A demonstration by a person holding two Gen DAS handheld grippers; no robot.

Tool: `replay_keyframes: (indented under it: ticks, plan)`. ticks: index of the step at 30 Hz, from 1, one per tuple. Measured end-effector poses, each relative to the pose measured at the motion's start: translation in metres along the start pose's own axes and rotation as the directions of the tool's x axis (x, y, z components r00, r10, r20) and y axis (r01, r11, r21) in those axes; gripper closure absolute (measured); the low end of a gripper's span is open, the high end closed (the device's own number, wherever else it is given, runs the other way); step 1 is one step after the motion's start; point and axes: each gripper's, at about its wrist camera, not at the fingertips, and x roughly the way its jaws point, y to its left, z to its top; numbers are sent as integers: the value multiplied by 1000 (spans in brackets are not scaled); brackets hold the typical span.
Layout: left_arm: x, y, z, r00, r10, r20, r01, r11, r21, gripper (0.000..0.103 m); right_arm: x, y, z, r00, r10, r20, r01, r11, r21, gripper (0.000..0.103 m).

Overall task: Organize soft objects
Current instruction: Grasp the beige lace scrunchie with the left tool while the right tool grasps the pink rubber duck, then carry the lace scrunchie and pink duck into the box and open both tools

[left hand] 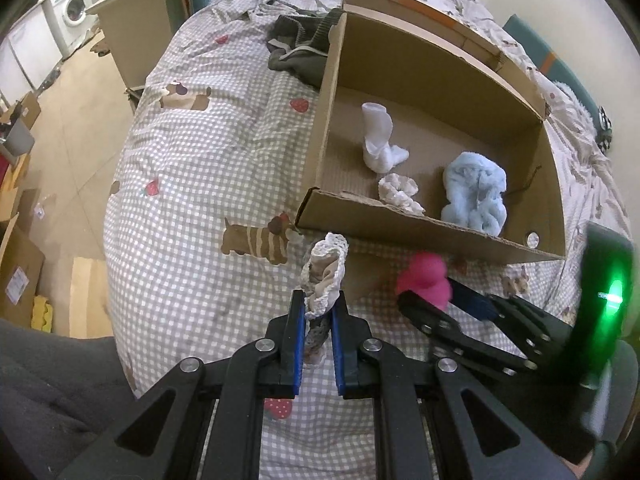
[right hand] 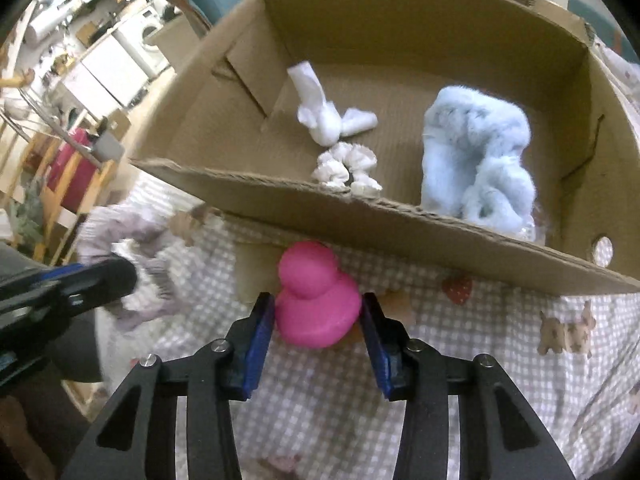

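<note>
Both grippers sit over the bed w/ the checked sheet (left hand: 208, 184) (dog + strawberry print), right in front of the cardboard box (left hand: 404, 232). The box's near wall stands between the grippers and the inside, so anything here has that cardboard edge in its way. Dark grey knit garment (left hand: 300, 46) is bunched vs the box's far left corner, outside it.

Inside the box: white sock (left hand: 380, 140) toward the back, white scrunchie (left hand: 400, 192) just behind the near wall, fluffy light blue cloth (left hand: 476, 196) to the right of it, close to the scrunchie.

Left gripper (left hand: 319, 300) is pinched nearly closed on a crocheted white/beige scrunchie (left hand: 324, 276), which sticks up out of the tips, close to the box wall.

Right gripper (right hand: 318, 312) has a pink rubber duck (right hand: 316, 300) between its blue pads, duck resting on the sheet just below the box wall. Pads look right up vs its sides, left one touching, right one can't tell 100%.
</note>
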Motion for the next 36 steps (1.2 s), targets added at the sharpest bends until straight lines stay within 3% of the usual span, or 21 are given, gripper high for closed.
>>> replay_keyframes:
  ticks: [10,24,31,36]
  plan:
    - [2,-5,-2,1000,15,0,-15,1000,23,92,-48,-8,-21,997,52,59,-55,998,40,57]
    - [14,-14,-12,994,105,13,-106,990,92,92,-95,-21,-43,979,10,202,-24,997,68,57]
    - [16,-15,-13,992,127,26,-129,986,108,92,-99,-35,-41,972,-16,233,-13,993,120,57]
    - [20,-16,-14,990,140,22,-142,984,109,92,-76,-33,-36,981,-32,193,10,993,114,57]
